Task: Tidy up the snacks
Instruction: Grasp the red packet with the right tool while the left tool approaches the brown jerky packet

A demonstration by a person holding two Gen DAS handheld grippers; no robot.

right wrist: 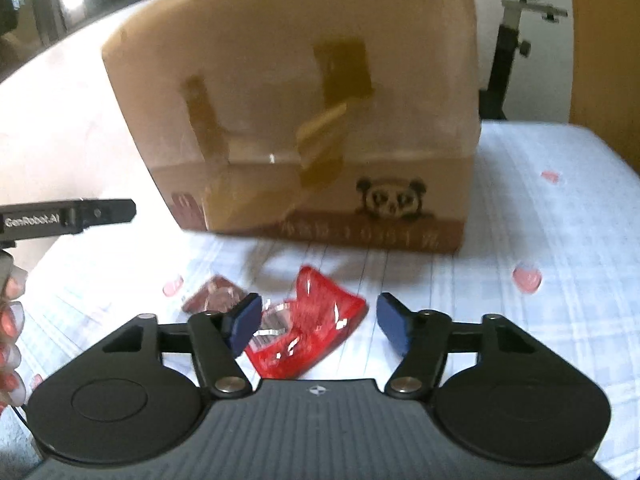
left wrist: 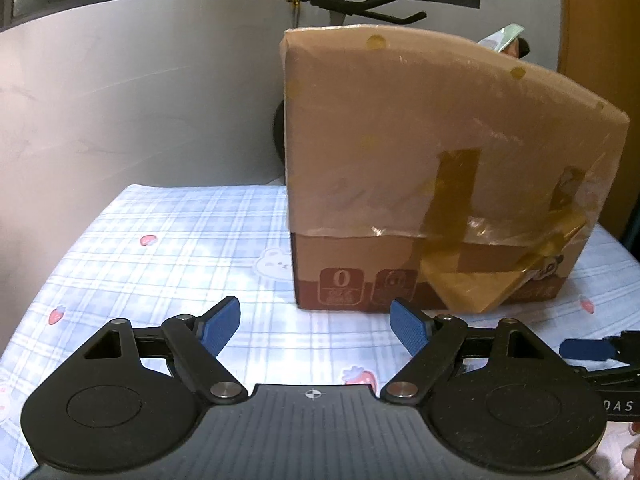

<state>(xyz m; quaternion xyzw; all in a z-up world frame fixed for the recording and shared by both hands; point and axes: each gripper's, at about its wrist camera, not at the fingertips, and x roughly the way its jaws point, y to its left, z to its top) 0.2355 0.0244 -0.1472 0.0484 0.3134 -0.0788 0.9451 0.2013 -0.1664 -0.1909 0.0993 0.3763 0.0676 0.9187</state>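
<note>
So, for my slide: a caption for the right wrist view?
Right gripper open around a red snack packet on the checked cloth, taped box behind.

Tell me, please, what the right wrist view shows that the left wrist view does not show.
Only the right wrist view shows the red snack packet lying between the open pads of the right hand-held gripper, a darker packet beside it, the panda print on the box, and the person's fingers at the left edge.

Only the left wrist view shows the left hand-held gripper open over bare cloth, and a green packet sticking up behind the box.

Both show the taped cardboard box on the checked tablecloth.
</note>
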